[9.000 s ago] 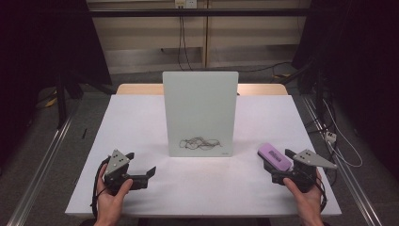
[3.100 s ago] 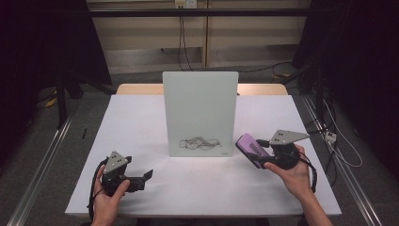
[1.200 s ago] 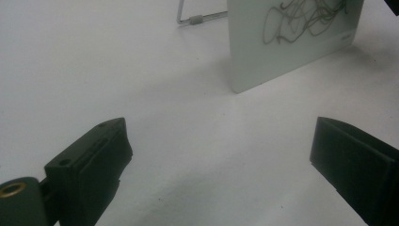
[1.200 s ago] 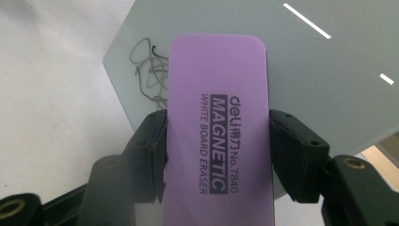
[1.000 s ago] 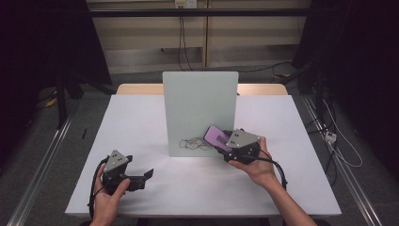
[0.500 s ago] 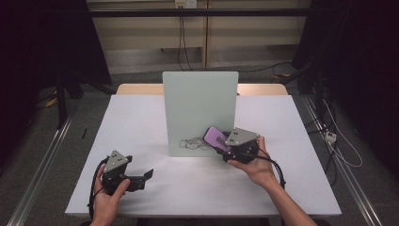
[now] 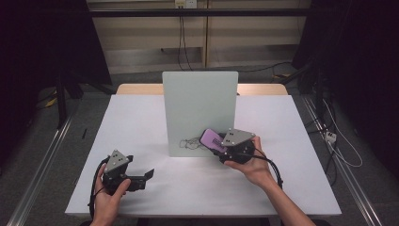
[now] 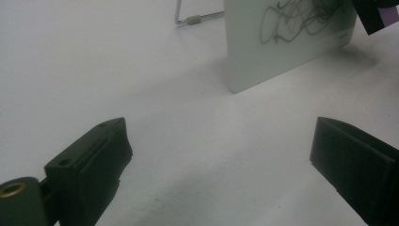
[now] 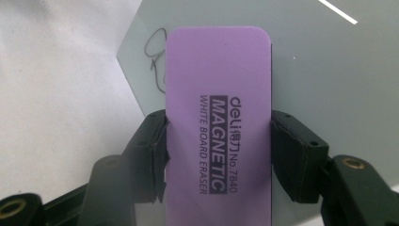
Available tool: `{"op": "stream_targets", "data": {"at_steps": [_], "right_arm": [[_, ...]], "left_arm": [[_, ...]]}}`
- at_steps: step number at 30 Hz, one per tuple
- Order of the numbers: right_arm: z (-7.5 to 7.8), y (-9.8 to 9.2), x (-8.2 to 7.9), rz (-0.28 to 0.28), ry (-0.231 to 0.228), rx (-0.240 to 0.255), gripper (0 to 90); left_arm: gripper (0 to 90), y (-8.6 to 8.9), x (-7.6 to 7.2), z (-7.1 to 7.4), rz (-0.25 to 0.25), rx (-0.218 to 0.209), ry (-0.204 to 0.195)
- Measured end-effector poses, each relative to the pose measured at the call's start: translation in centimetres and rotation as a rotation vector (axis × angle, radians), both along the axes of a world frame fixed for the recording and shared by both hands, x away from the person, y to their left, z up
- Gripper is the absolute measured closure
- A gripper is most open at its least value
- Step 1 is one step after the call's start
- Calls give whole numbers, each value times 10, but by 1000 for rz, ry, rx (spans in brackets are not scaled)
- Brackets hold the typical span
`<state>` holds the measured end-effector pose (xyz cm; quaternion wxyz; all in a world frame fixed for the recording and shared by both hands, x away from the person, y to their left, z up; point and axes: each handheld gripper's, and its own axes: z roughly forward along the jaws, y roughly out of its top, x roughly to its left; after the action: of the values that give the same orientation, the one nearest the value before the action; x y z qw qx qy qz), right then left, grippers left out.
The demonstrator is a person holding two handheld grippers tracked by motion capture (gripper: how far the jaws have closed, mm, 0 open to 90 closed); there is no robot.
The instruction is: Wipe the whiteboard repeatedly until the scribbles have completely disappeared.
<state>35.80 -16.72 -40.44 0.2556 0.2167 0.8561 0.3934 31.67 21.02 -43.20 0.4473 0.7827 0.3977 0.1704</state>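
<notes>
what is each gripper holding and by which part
The right gripper grips the purple whiteboard eraser by its long side edges; the left gripper holds nothing.

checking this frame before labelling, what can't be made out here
- Scribble on the whiteboard: in the high view its right end lies behind the purple eraser; too small to read.
- Eraser pad face: turned away in the right gripper view.
- Eraser's near end: cut off by that view's bottom edge.
- Board's stand: mostly behind the board.
</notes>
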Motion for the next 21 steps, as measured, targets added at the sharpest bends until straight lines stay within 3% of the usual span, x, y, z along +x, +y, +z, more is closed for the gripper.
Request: {"op": "stream_targets", "data": {"at_steps": [8, 21], "right_arm": [[-1, 13, 3, 14, 25, -17, 417], [-7, 34, 9, 50, 77, 13, 417]], "left_arm": [[52, -1, 2, 0, -7, -1, -1], [53, -1, 2, 0, -6, -2, 1]]}}
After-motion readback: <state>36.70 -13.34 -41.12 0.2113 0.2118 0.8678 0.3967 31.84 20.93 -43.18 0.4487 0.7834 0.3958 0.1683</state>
